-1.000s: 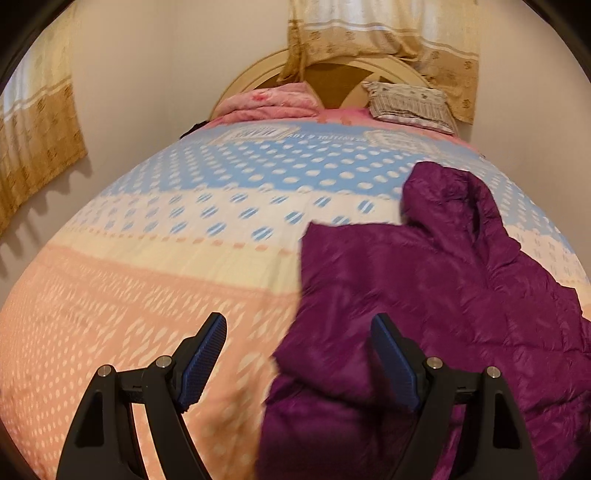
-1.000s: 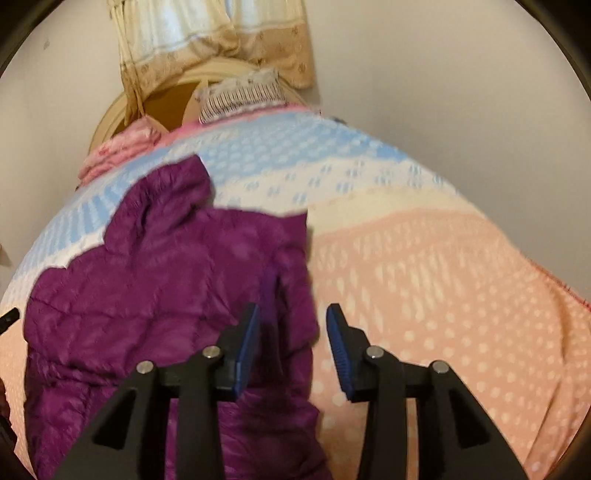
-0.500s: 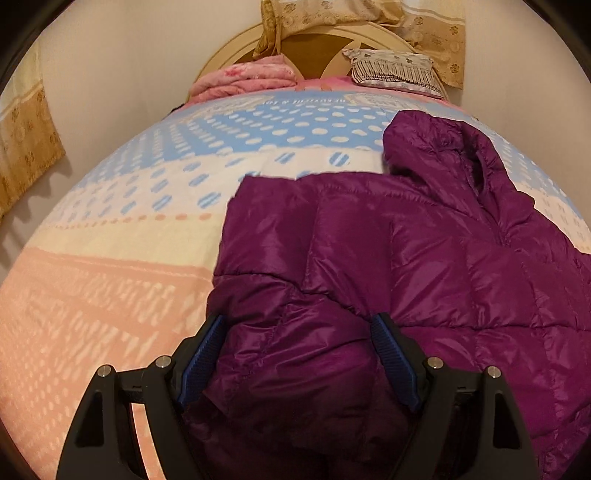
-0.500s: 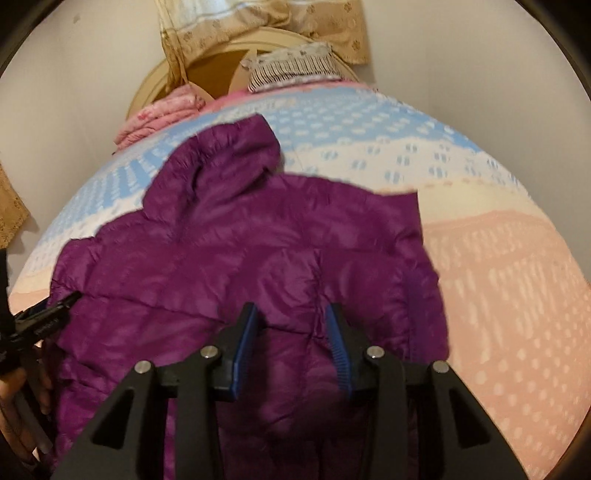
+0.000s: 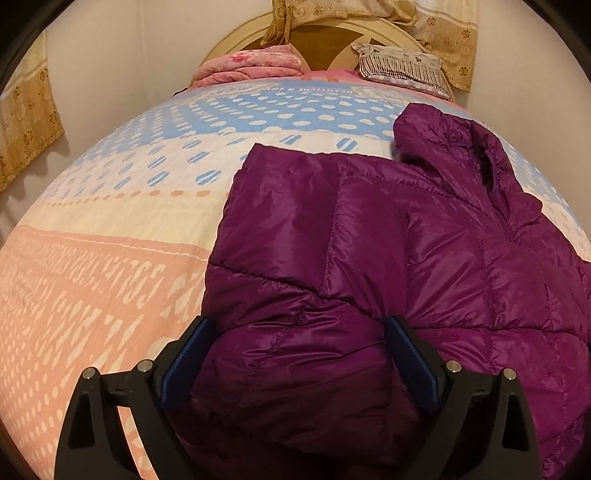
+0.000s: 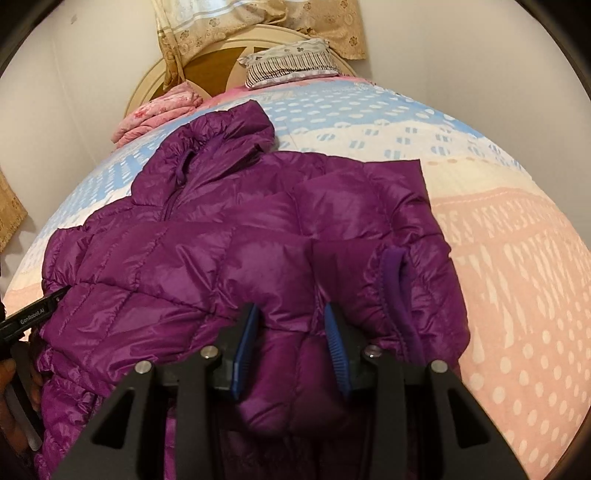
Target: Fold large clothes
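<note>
A purple puffer jacket [image 5: 424, 258] lies on the patterned bed cover [image 5: 110, 258], hood toward the headboard. Its near part is folded up over the body. My left gripper [image 5: 297, 321] sits low over the jacket's near left edge. Its jaws are opening, and a puffy fold lies between the blue pads [image 5: 184, 354] without being squeezed. My right gripper [image 6: 291, 307] is shut on a bulging fold of the jacket [image 6: 258, 229], beside a darker purple cuff [image 6: 393, 269]. One finger of the left gripper [image 6: 33, 317] shows at the left edge of the right wrist view.
A folded pink blanket [image 5: 251, 66] and a striped pillow [image 5: 399, 66] lie by the round wooden headboard [image 5: 321, 40]. Beige curtains [image 5: 436, 22] hang behind it. Walls stand close on both sides of the bed. Bare bed cover [image 6: 517, 277] stretches right of the jacket.
Both grippers have come down and forward over the bed, bringing the jacket's near part over its body. The left jaws have spread wider. The right jaws have kept their width.
</note>
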A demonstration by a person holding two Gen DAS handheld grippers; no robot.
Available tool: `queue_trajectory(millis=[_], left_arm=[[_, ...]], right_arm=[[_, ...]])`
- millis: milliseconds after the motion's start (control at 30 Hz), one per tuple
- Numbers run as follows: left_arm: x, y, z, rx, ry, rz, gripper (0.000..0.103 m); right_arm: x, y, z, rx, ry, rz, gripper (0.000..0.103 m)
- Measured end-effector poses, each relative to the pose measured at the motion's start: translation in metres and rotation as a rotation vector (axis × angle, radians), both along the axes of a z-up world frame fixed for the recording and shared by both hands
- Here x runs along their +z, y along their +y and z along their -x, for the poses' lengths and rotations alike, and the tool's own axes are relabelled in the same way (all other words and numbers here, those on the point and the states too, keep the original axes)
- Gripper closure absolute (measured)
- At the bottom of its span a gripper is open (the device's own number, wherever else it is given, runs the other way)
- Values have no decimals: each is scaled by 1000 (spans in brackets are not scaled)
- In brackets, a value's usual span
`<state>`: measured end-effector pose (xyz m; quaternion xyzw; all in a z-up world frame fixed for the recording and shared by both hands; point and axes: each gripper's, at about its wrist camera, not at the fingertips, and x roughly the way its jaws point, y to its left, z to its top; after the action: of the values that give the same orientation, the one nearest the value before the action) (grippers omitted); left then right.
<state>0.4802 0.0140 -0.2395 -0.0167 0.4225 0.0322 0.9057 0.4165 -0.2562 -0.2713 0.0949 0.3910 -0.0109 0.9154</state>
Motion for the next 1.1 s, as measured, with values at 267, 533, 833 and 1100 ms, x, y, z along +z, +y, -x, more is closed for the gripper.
queue_trajectory(millis=[267, 533, 833, 1100], left_arm=[[-4, 4, -3, 11, 20, 17, 2], [-5, 6, -4, 12, 25, 31, 1], [-5, 8, -5, 12, 30, 44, 1], [57, 22, 2, -54, -27, 45, 1]], right_arm=[[-2, 6, -2, -4, 5, 46, 63], [-3, 10, -3, -6, 13, 83, 63], [-3, 11, -3, -3, 18, 87, 62], [25, 12, -10, 184, 80, 44, 31]])
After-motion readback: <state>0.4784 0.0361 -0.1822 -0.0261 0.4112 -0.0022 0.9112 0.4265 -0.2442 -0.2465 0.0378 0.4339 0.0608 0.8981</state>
